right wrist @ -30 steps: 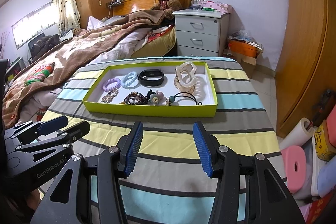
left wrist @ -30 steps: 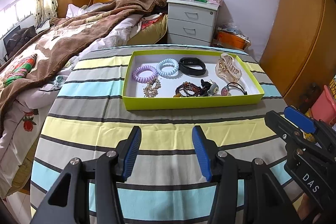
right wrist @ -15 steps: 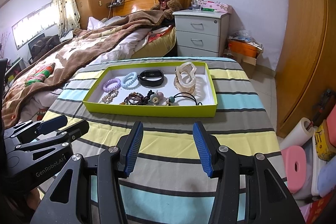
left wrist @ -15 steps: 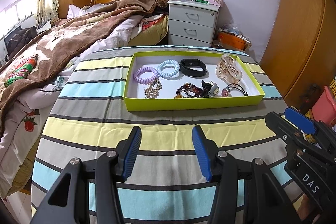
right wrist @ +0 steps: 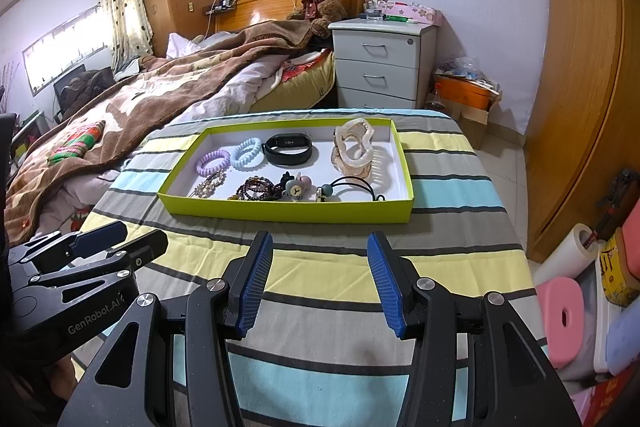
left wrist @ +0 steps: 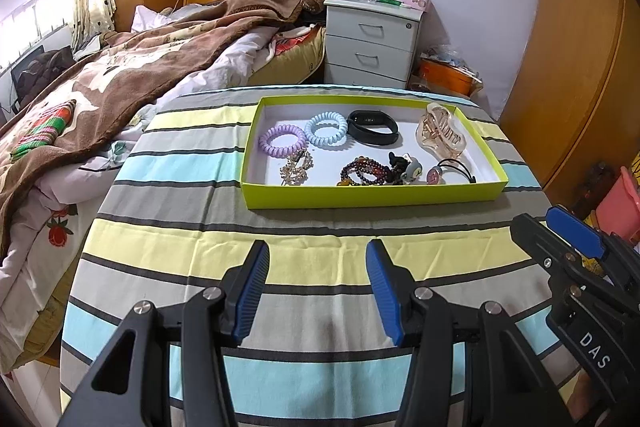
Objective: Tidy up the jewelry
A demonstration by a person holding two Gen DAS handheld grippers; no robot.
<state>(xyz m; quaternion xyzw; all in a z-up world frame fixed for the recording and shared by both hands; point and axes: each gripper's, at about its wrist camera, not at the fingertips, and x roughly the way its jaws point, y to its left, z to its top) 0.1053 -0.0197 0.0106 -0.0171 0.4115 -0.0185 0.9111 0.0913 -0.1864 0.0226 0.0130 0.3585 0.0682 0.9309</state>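
A lime-green tray (left wrist: 372, 195) (right wrist: 288, 213) lies on the striped tablecloth. It holds a purple coil hair tie (left wrist: 282, 139) (right wrist: 213, 162), a pale blue coil tie (left wrist: 326, 129) (right wrist: 247, 153), a black wristband (left wrist: 373, 127) (right wrist: 289, 148), a translucent claw clip (left wrist: 440, 131) (right wrist: 354, 149), a gold brooch (left wrist: 296, 167), a dark bead bracelet (left wrist: 364, 171) (right wrist: 256, 187) and black elastic ties with charms (left wrist: 448, 171) (right wrist: 344, 187). My left gripper (left wrist: 318, 259) and my right gripper (right wrist: 320, 247) both hover open over the cloth in front of the tray, nothing between their fingers.
A bed with a brown blanket (left wrist: 132, 67) borders the table on the left. A white nightstand (left wrist: 374, 41) and an orange box (left wrist: 446, 77) stand behind. Wooden wardrobe doors (right wrist: 580, 87) and floor clutter with a pink roll (right wrist: 562, 319) sit to the right.
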